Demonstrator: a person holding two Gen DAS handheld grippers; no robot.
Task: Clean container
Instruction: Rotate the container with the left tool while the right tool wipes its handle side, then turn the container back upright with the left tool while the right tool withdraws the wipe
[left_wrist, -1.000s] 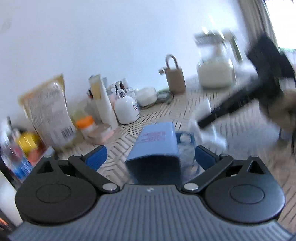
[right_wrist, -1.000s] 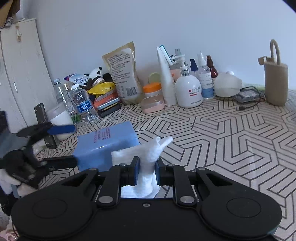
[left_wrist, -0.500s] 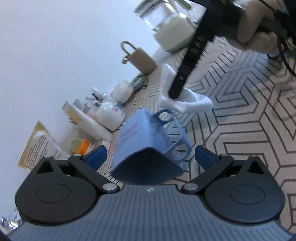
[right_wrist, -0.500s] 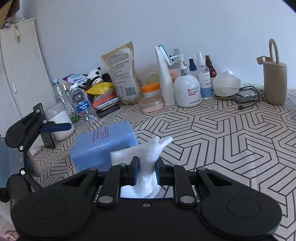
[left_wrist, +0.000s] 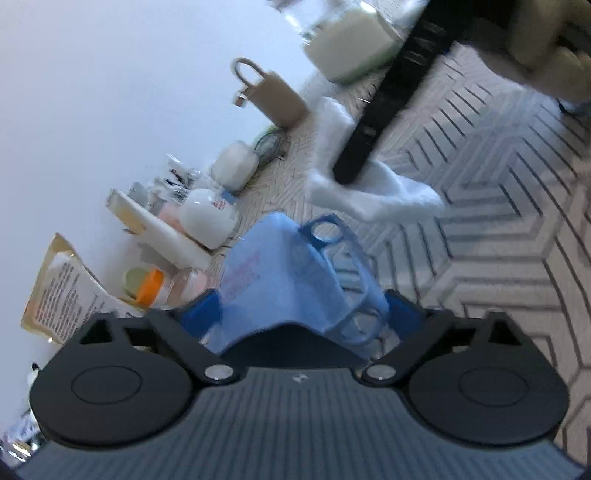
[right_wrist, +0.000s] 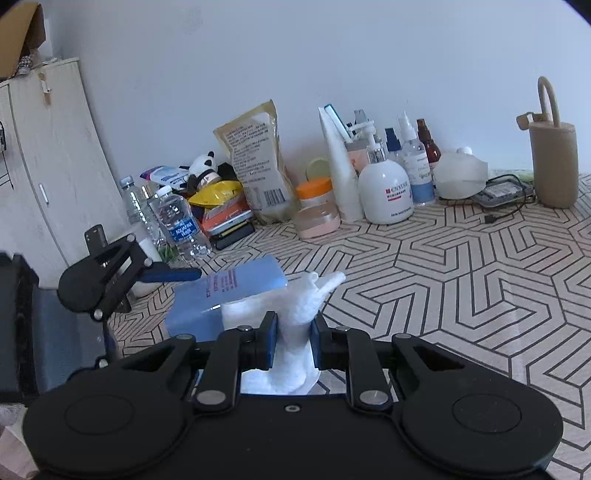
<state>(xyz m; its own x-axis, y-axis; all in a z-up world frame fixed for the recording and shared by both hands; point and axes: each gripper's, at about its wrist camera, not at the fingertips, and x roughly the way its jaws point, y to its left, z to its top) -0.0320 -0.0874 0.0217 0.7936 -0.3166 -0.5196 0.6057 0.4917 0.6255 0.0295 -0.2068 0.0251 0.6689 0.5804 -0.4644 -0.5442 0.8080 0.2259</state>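
Since the earlier frame the left gripper (left_wrist: 301, 314) has rolled, so the table slants in its view, and its jaws have just been closing around the light blue translucent plastic container (left_wrist: 291, 280). The blue fingers (left_wrist: 201, 314) now flank the container's two sides; whether the pads press on it is unclear through the motion blur. The right gripper (right_wrist: 293, 341) is where it was.

The container is a smooth, boxy tub with rounded cut-outs in its end wall and pink print on one side. It lies tipped on its side on the table (right_wrist: 461, 280), whose cover carries a black hexagon-line pattern on beige. Nothing can be seen inside it.

In the right wrist view the right gripper's jaws stand almost together, pinching a crumpled white paper towel (right_wrist: 295, 325) at 12 o'clock; its soft, wrinkled tip (right_wrist: 328, 282) pokes up beside the container (right_wrist: 225, 295), which sits at 11 o'clock. The left gripper (right_wrist: 155, 275) shows at 9 o'clock.

Farther back, at 12 o'clock along the wall, stand a round white pump bottle (right_wrist: 386, 188), an orange-lidded jar (right_wrist: 314, 192) and a printed kraft pouch (right_wrist: 255, 158); at 2 o'clock, a tan sleeve with a loop handle (right_wrist: 552, 158).
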